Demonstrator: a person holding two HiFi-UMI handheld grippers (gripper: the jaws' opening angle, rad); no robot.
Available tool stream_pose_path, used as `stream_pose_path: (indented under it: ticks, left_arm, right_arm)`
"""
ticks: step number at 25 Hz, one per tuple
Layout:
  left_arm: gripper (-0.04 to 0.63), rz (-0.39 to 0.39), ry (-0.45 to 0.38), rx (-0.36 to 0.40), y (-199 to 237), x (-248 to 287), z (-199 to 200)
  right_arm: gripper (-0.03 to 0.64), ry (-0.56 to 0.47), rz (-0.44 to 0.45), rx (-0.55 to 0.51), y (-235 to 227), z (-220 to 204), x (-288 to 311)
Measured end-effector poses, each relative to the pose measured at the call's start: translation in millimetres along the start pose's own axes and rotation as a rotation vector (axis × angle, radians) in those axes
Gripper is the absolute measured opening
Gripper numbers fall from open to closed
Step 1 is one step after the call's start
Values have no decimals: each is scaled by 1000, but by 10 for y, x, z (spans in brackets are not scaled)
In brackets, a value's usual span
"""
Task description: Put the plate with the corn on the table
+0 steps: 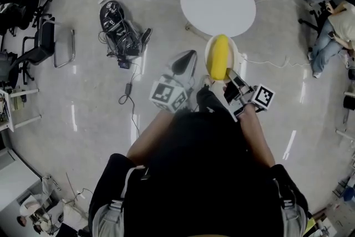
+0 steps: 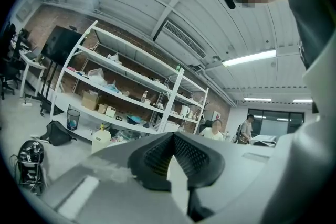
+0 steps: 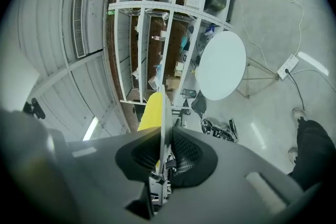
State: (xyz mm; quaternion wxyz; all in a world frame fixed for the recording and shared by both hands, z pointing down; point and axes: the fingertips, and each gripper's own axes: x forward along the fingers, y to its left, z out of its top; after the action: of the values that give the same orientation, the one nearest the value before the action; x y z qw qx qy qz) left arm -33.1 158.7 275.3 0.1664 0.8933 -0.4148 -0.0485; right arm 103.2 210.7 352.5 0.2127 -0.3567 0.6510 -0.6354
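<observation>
Left hand-held gripper (image 1: 184, 62): in the left gripper view (image 2: 170, 139) the jaw tips are together with nothing between them. It looks out level at white shelving (image 2: 131, 92) and a brick wall, and neither plate nor corn shows there. In the head view it sits just left of the plate; I can't tell if it touches the plate.

Plate (image 1: 235, 54): white and off the ground over the floor, with the corn (image 1: 220, 56) lying on it, yellow and lengthwise away from the person. It sits between the person's body and the round white surface (image 1: 218, 4), short of it and apart from it. The surface top is bare.

Right hand-held gripper (image 1: 230, 74): clamped on the near rim of the plate. The right gripper view (image 3: 164, 134) shows the plate (image 3: 165, 107) edge-on as a thin pale line running straight through the gap, with both pads pressed against it. The jaws are only a sliver apart, just the rim's thickness. The corn (image 3: 152, 113) shows as a yellow block on the left side of that line. Beyond it, the surface (image 3: 220, 65) is in view ahead and well apart from the plate.

Floor clutter in the head view: a black bag with cables (image 1: 119, 22) to the left, and a seated person (image 1: 333, 36) at far right.
</observation>
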Motion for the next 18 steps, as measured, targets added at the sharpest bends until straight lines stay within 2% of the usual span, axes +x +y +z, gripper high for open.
stream_pose_path:
  ticks: [11, 18]
  left_arm:
    - [6, 50, -17, 11, 222, 632, 65]
    - [6, 109, -25, 13, 328, 962, 182]
  right_arm:
    - [46, 82, 16, -21, -31, 596, 308]
    - [46, 130, 12, -29, -69, 931, 467]
